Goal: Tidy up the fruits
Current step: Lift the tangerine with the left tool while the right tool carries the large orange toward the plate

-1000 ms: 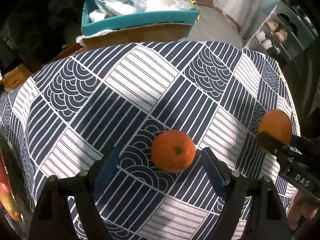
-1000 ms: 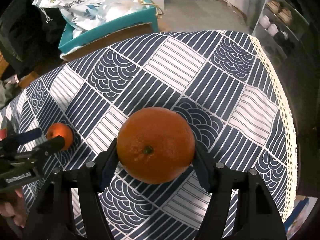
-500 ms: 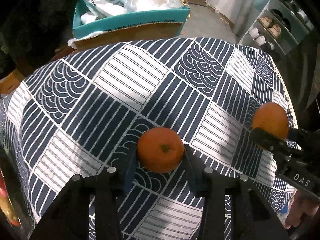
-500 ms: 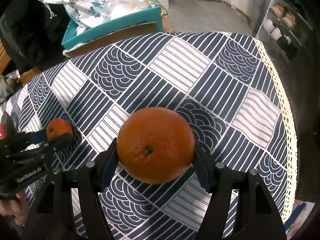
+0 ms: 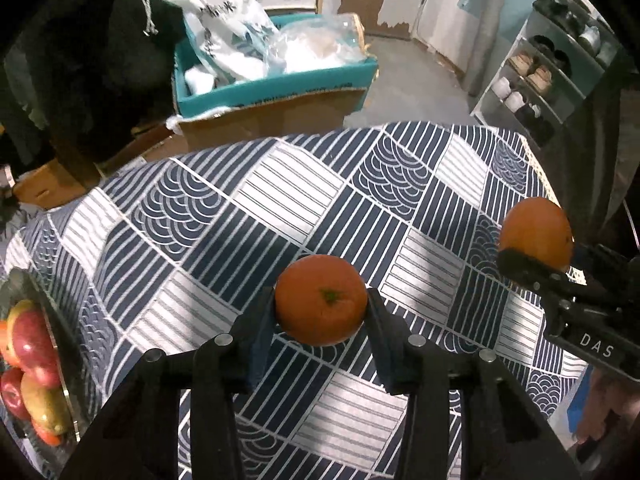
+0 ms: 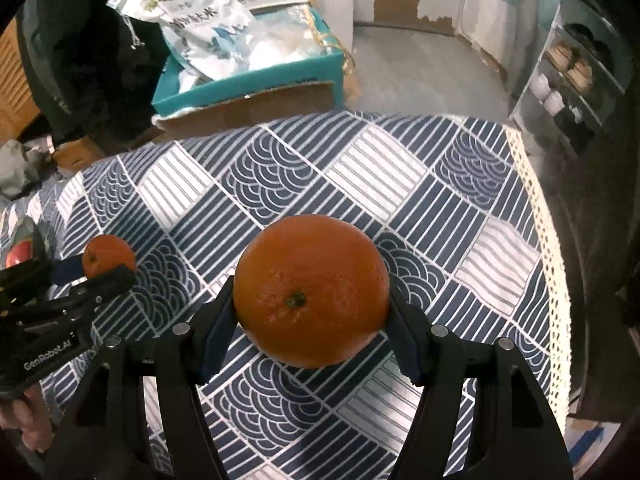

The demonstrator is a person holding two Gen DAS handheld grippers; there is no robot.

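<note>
My left gripper (image 5: 320, 312) is shut on a small orange (image 5: 321, 300) and holds it above the blue-and-white patterned tablecloth (image 5: 288, 192). My right gripper (image 6: 312, 304) is shut on a larger orange (image 6: 311, 290), also held above the cloth. In the left wrist view the larger orange (image 5: 535, 236) shows at the right, in the right gripper. In the right wrist view the small orange (image 6: 109, 255) shows at the left, in the left gripper. A dark tray (image 5: 24, 284) with red apples (image 5: 30, 344) and other fruit lies at the left edge of the table.
A teal and cardboard box (image 5: 276, 92) full of white bags stands on the floor behind the table. A shoe rack (image 5: 540, 80) is at the far right. The tablecloth's lace edge (image 6: 548, 240) marks the table's right side.
My left gripper closed on the small orange and lifted it off the cloth. The fruit tray came into view at the left. My right gripper kept its hold on the larger orange.
</note>
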